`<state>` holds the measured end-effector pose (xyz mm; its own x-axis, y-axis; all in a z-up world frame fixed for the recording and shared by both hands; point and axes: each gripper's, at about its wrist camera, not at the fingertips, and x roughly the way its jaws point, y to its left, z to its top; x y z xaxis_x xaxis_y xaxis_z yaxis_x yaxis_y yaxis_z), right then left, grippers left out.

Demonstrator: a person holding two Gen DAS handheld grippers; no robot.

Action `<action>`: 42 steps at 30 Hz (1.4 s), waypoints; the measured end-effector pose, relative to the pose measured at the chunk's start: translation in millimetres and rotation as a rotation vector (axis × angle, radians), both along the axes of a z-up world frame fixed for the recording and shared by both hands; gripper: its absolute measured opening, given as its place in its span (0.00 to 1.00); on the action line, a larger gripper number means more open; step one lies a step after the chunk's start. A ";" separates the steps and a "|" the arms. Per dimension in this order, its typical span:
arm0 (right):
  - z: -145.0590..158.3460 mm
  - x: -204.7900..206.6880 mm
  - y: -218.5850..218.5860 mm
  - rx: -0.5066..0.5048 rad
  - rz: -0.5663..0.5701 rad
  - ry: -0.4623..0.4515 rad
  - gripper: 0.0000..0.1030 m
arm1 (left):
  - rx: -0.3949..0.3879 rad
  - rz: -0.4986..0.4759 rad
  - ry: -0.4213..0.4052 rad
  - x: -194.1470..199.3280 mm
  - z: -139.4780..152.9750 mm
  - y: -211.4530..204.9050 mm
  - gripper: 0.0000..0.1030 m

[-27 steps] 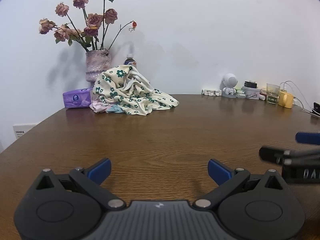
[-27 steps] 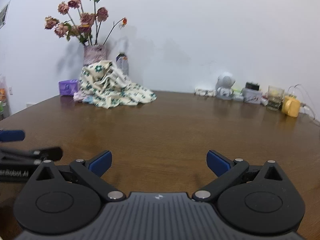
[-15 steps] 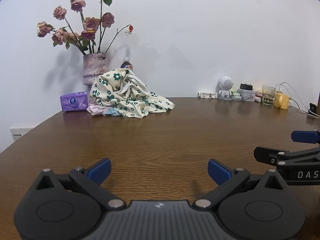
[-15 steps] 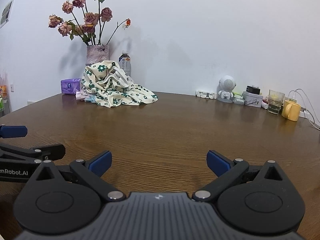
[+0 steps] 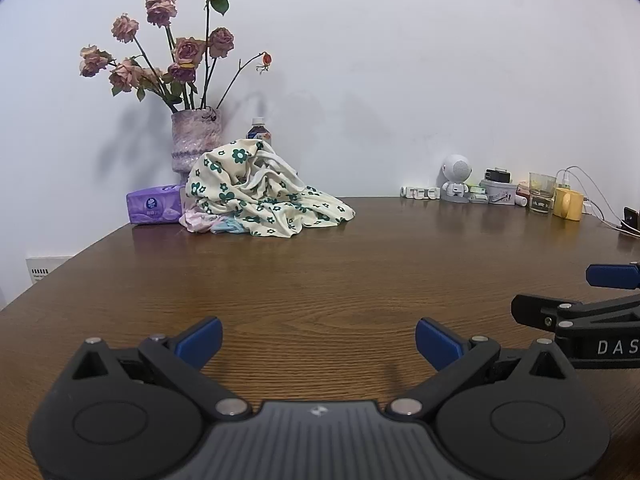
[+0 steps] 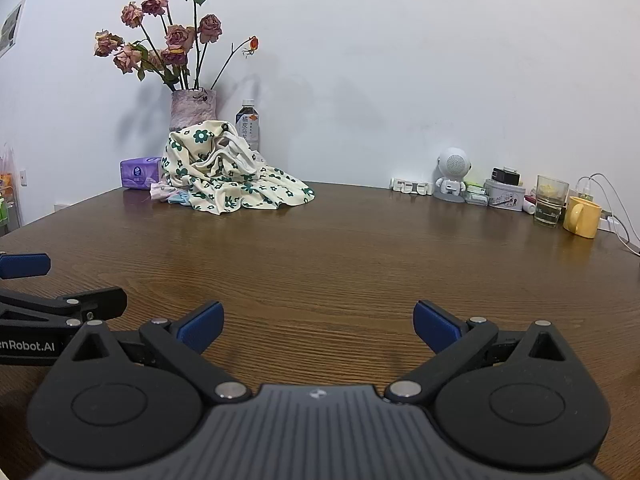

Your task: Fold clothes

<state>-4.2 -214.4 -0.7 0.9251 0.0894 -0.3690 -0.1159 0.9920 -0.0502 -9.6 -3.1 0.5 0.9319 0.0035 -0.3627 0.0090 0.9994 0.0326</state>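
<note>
Since the earlier frames both views have steadied and tipped slightly, so the heap of clothes (image 5: 256,196) and the far wall now sit lower in the left view, and the blur seen in the right view a moment ago is gone. The clothes themselves have not shifted. This reads as the two grippers settling into a starting stance rather than any work on the fabric; folding has not begun.

The clothes, a cream piece with green flowers on top of pink and pale blue scraps, lie bunched at the far left edge of the table (image 5: 320,280), touching a purple tissue pack (image 5: 154,204) and just in front of a vase (image 5: 196,140) of dried roses and a bottle (image 6: 248,124).

The left gripper (image 5: 318,338) hangs over the near edge of the table, tilted gently downward, its blue pads spread wide with nothing between them. The right gripper (image 6: 316,326) is beside it in the same pose, equally spread and empty. Each shows at the side of the other's view. Both are well apart from the clothes, so a long reach forward and left comes first.
</note>
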 end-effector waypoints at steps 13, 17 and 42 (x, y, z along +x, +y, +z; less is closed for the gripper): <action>-1.6 -0.6 1.3 0.004 -0.004 0.000 1.00 | -0.005 0.000 0.002 -0.2 -1.8 0.3 1.00; -1.3 -0.9 1.3 0.005 -0.002 0.002 1.00 | -0.006 0.000 0.004 0.2 -1.6 0.5 1.00; 0.3 1.3 -2.8 0.009 0.012 0.019 1.00 | -0.017 0.003 0.008 0.7 -2.7 1.1 1.00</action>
<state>-2.9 -217.1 -0.4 0.9168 0.1040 -0.3855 -0.1289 0.9909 -0.0391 -9.0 -2.1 -2.2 0.9290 0.0001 -0.3700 0.0062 0.9999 0.0158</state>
